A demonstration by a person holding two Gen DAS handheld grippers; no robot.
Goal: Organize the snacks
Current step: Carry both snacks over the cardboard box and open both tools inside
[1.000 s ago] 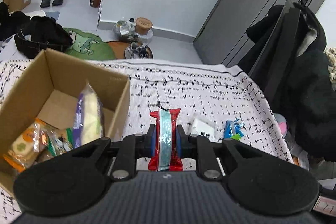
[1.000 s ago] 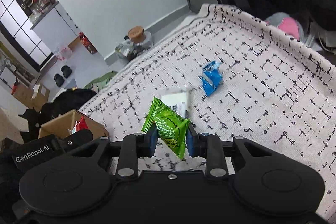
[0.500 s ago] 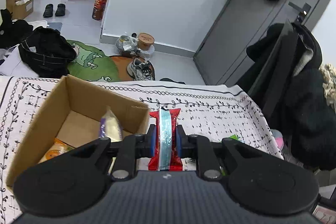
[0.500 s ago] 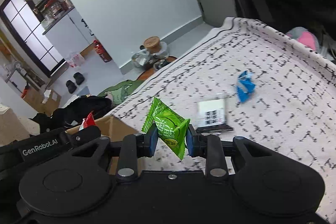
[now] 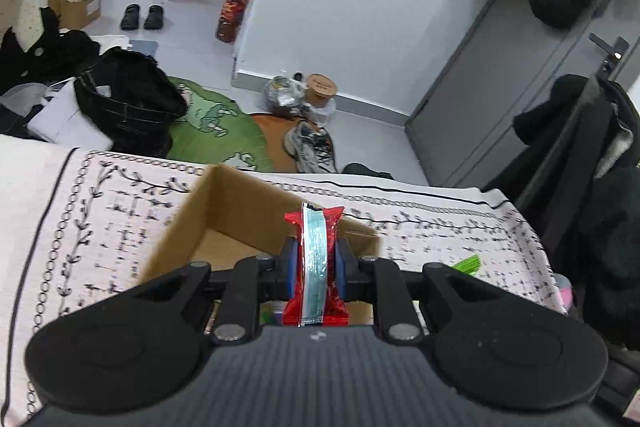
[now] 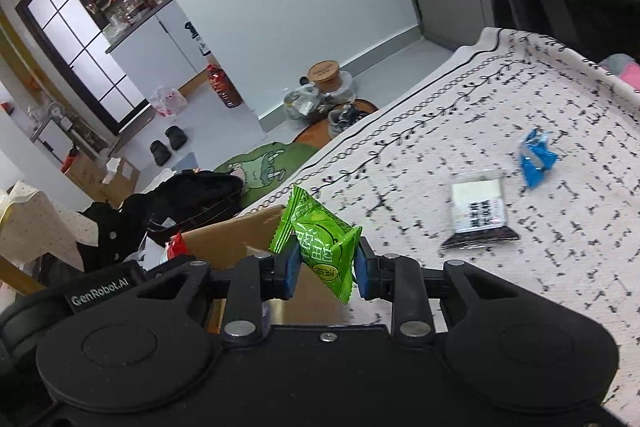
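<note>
Here, left gripper clamps a glossy red, blue-striped packet; right gripper pinches a crinkled green one.

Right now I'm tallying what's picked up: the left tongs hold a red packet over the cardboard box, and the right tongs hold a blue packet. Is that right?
Not quite: the right tongs hold a green packet, as the right wrist view shows. The blue packet lies on the tablecloth. The left tongs do hold a red packet over the cardboard box.
</note>
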